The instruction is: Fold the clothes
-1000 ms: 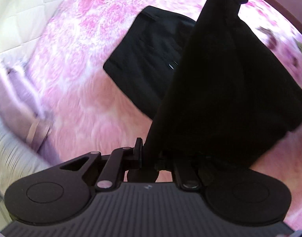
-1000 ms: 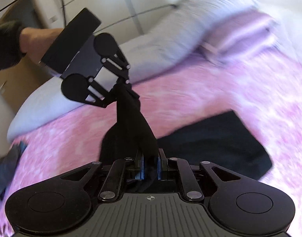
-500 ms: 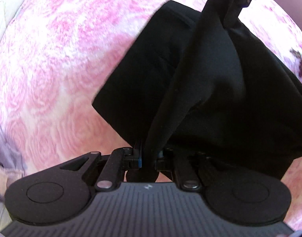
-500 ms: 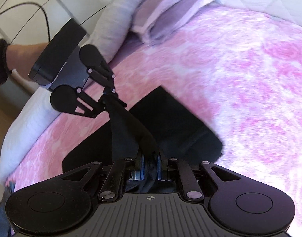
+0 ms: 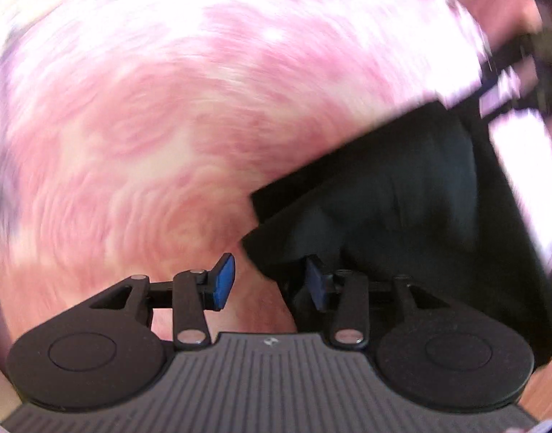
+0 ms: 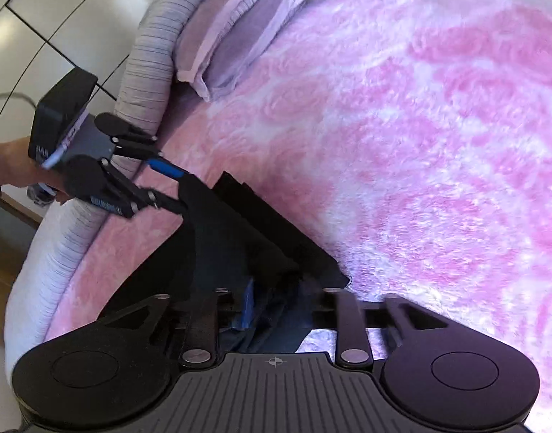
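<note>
A black garment [image 6: 240,238] lies folded on the pink blanket, its edges stacked in layers. My right gripper [image 6: 285,299] sits low over its near corner with the jaws opening; dark cloth lies slack between the blue pads [image 6: 247,303], not pinched. At the garment's far left corner my left gripper [image 6: 180,190] is held by a person's hand [image 6: 12,166]. In the blurred left wrist view the left gripper [image 5: 268,281] has its jaws opening. Pink blanket shows in the gap, and the garment [image 5: 402,198] corner rests against the right pad [image 5: 314,281].
A fluffy pink blanket [image 6: 420,126] covers the bed. A lilac pillow [image 6: 240,36] lies at the far end beside a grey ribbed bed rim [image 6: 153,36]. White cupboard doors [image 6: 41,18] and wooden floor [image 6: 1,259] lie beyond the left edge.
Both grippers came down with the hanging black cloth and laid it over the rest of the garment. Their jaws, shut on the cloth before, have parted.
</note>
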The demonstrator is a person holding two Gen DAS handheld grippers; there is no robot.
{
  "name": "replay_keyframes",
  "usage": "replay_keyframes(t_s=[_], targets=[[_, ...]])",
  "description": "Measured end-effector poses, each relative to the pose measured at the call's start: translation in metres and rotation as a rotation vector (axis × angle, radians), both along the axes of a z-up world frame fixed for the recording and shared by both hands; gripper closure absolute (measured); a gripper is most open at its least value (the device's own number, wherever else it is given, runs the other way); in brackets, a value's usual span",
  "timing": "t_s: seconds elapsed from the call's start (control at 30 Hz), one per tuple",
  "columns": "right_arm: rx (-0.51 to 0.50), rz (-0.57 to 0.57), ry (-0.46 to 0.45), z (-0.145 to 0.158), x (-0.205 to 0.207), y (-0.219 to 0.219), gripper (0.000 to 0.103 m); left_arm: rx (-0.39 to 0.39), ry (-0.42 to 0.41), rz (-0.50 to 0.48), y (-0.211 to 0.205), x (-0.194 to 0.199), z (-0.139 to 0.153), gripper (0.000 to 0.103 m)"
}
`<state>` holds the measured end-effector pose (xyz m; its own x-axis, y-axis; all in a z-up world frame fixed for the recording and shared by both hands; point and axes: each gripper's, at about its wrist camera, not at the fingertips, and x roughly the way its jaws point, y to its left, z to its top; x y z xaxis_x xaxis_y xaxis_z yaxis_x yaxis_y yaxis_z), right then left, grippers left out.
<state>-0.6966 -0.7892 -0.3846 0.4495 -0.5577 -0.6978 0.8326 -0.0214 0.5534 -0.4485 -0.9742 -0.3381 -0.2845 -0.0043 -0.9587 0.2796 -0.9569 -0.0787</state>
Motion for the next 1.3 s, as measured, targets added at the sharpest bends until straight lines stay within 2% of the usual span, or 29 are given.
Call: replay_keyframes(t_s=[0.07, 0.13, 0.2, 0.23, 0.27, 0.3, 0.37, 0.47, 0.6, 0.67, 0.73, 0.83, 0.93, 0.97, 1.07, 1.2, 1.27, 1.3], targets=[[-0.012, -0.028, 0.005, 0.005, 0.001, 0.007, 0.057, 0.057, 0.073, 0.134, -0.009, 0.016, -0.002, 0.065], [-0.034, -0.059, -0.010, 0.007, 0.003, 0.009, 0.056, 0.097, 0.121, 0.224, -0.015, 0.019, -0.009, 0.065], [-0.037, -0.083, -0.009, 0.006, 0.007, 0.007, 0.055, 0.141, 0.164, 0.285, -0.019, 0.020, -0.017, 0.070], [-0.034, -0.092, -0.005, 0.005, 0.009, 0.006, 0.055, 0.164, 0.181, 0.302, -0.018, 0.019, -0.018, 0.081], [-0.020, -0.107, -0.009, 0.001, 0.010, 0.004, 0.062, 0.157, 0.183, 0.309, -0.017, 0.015, -0.022, 0.085], [0.000, -0.130, -0.012, -0.003, 0.010, 0.001, 0.077, 0.142, 0.177, 0.305, -0.014, 0.010, -0.023, 0.086], [0.030, -0.168, -0.044, -0.004, 0.004, -0.002, 0.086, 0.111, 0.165, 0.294, -0.009, 0.000, -0.023, 0.087], [0.025, -0.150, 0.015, 0.001, 0.006, 0.000, 0.087, 0.108, 0.143, 0.295, -0.014, -0.012, -0.040, 0.087], [0.047, -0.219, -0.047, -0.018, -0.001, -0.002, 0.087, 0.138, 0.138, 0.374, -0.025, -0.017, -0.059, 0.079], [0.048, -0.228, -0.059, -0.026, -0.003, -0.002, 0.087, 0.142, 0.143, 0.410, -0.029, -0.016, -0.063, 0.072], [0.044, -0.213, -0.055, -0.029, -0.004, -0.005, 0.087, 0.081, 0.133, 0.370, -0.021, -0.019, -0.058, 0.070], [0.036, -0.168, -0.039, -0.028, -0.005, -0.007, 0.085, 0.042, 0.138, 0.372, -0.016, -0.016, -0.045, 0.071], [0.029, -0.155, 0.017, -0.011, -0.002, -0.004, 0.076, 0.013, 0.170, 0.451, -0.012, 0.015, -0.020, 0.075], [0.023, -0.154, 0.051, -0.004, 0.001, -0.001, 0.068, 0.006, 0.170, 0.475, -0.009, 0.030, -0.012, 0.076], [0.009, -0.132, 0.101, 0.013, 0.013, 0.015, 0.062, -0.035, 0.144, 0.507, 0.010, 0.079, 0.011, 0.075], [0.009, -0.001, 0.134, 0.024, 0.051, 0.046, 0.059, -0.102, 0.048, 0.434, 0.069, 0.143, 0.030, 0.075], [0.007, 0.087, 0.144, 0.029, 0.078, 0.064, 0.056, -0.094, 0.017, 0.379, 0.107, 0.167, 0.031, 0.072], [0.006, 0.130, 0.144, 0.030, 0.094, 0.074, 0.056, -0.072, 0.015, 0.381, 0.122, 0.176, 0.028, 0.071]])
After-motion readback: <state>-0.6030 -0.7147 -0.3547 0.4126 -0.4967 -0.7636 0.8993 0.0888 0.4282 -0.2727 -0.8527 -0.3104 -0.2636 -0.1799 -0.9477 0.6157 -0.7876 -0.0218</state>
